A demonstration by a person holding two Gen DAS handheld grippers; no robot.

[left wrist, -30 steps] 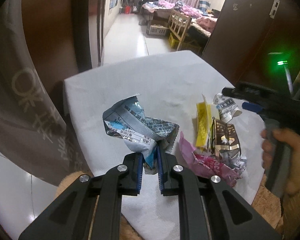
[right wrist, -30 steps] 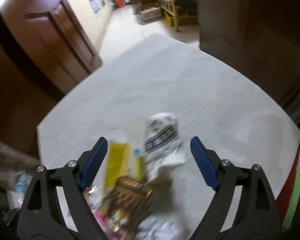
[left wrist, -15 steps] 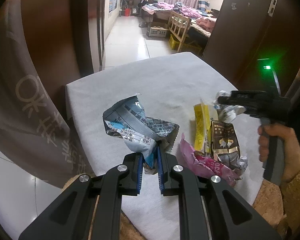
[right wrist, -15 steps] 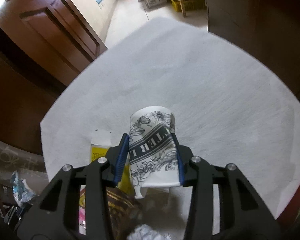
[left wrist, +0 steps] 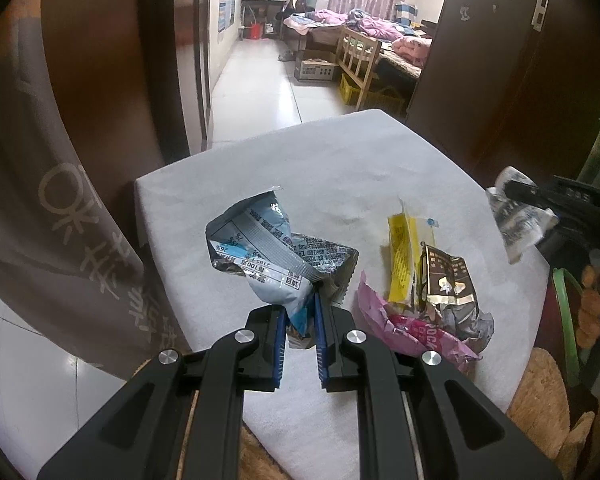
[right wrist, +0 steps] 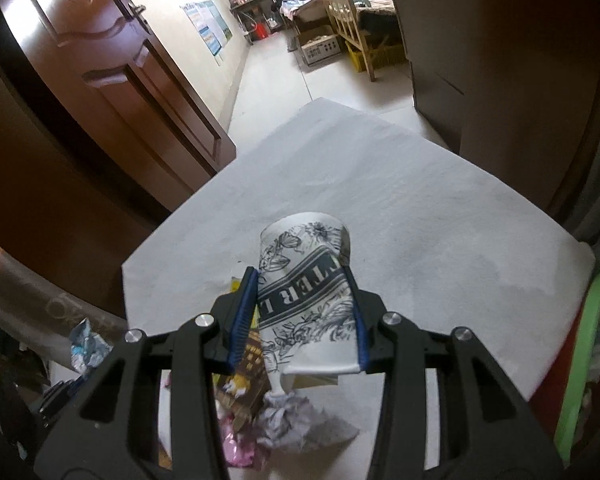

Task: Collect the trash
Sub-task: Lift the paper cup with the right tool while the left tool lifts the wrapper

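White-clothed counter point(right wrist: 420, 208): our right tongs point(right wrist: 304, 320) clamp the flattened printed paper cup point(right wrist: 308, 296), left tongs point(left wrist: 300, 340) clamp the crumpled blue-silver wrapper point(left wrist: 268, 256); either could slip.

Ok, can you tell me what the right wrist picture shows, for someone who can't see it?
The right hand-held gripper is shut on a squashed white paper cup with black flower drawings, held above a table under a pale grey cloth. Below the cup lie a brown wrapper, a pink wrapper and crumpled tissue. Behind are a wooden door and a bedroom.
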